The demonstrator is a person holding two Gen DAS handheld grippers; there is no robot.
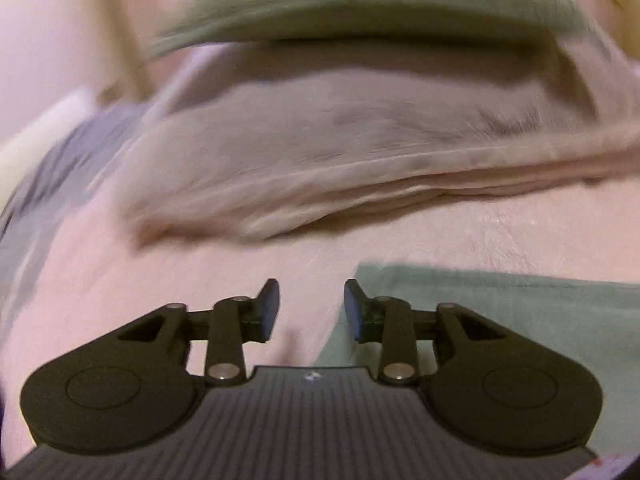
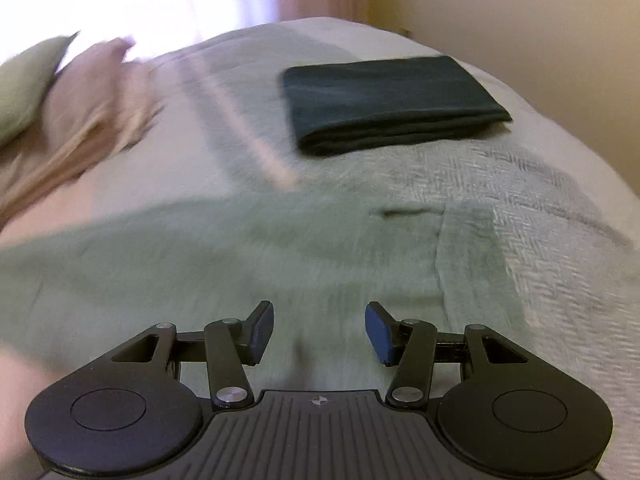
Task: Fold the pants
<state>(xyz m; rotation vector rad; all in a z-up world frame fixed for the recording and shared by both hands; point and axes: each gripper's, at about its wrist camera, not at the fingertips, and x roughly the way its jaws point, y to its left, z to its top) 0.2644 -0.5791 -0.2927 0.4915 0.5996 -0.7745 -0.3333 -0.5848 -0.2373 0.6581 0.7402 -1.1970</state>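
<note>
Pale green pants [image 2: 248, 264] lie spread flat on the bed, with a pocket slit and a seam showing on their right part. My right gripper [image 2: 320, 330] hovers low over their near portion, open, with nothing between its fingers. In the left wrist view one corner of the same green cloth [image 1: 520, 320] lies at the lower right. My left gripper [image 1: 311, 306] is open and empty, its right finger over that cloth's left edge and its left finger over the pink sheet [image 1: 160, 280]. Both views are motion-blurred.
A dark teal folded garment [image 2: 392, 104] rests at the far side of the bed. A pink pillow [image 1: 340, 148] with a green pillow [image 1: 360, 4] on top lies ahead of the left gripper. A grey herringbone blanket [image 2: 560, 220] covers the right side, near a cream wall [image 2: 540, 20].
</note>
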